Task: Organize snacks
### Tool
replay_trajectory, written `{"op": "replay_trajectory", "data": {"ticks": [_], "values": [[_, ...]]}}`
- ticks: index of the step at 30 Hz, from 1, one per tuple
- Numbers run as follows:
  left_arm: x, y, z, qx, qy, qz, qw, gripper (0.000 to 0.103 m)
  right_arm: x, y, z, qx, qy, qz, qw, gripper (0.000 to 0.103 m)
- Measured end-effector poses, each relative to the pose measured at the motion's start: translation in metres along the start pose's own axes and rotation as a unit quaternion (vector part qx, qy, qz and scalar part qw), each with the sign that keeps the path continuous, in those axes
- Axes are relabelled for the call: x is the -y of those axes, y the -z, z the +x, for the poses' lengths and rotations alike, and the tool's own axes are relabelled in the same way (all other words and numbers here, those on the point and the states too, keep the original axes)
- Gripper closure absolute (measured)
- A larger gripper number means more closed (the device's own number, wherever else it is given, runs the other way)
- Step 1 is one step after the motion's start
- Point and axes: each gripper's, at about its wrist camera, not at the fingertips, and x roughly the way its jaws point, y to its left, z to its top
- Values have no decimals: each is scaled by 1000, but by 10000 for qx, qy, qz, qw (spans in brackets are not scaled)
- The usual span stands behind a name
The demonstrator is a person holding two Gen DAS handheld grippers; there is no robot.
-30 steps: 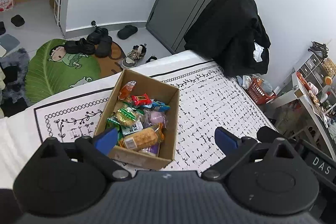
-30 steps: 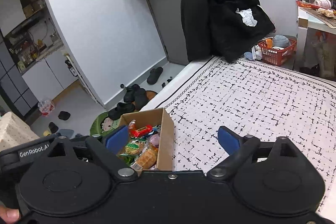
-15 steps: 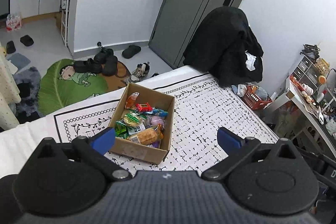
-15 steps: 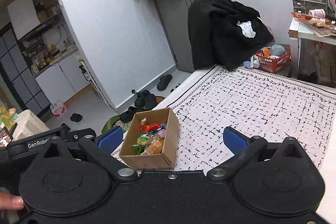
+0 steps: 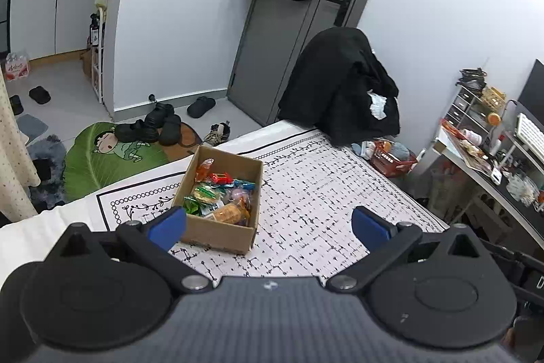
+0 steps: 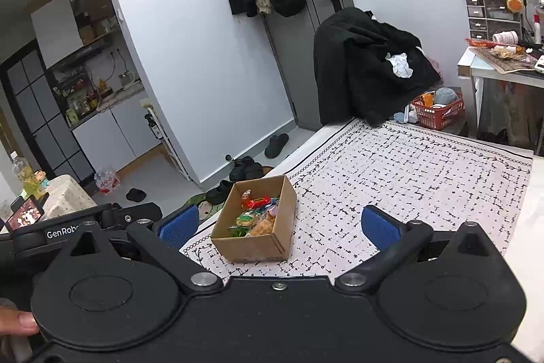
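the cardboard box (image 5: 221,227) of snacks (image 5: 221,196) sits on the patterned sheet (image 5: 323,193), light but soft-walled, best pinched at its rims, while the left tongs (image 5: 268,225) and right tongs (image 6: 278,227) hang spread wide and empty, near the box.

Both grippers draw back and upward from the cardboard snack box (image 5: 221,203), which appears smaller and farther off; right gripper (image 6: 280,225) jaws have just been opening, nothing between them.
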Motion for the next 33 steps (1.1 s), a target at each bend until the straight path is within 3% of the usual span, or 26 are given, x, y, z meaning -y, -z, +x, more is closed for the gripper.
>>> {"op": "replay_trajectory", "data": {"ticks": [21,33], "values": [[-5,42,-87,398,349,616,9967,0,-12,41,-61,306,312,-143,9989,0],[-31,61,-101,332,331,793,9958,0,-28,64,-61,31,161,-440,9989,0]]}}
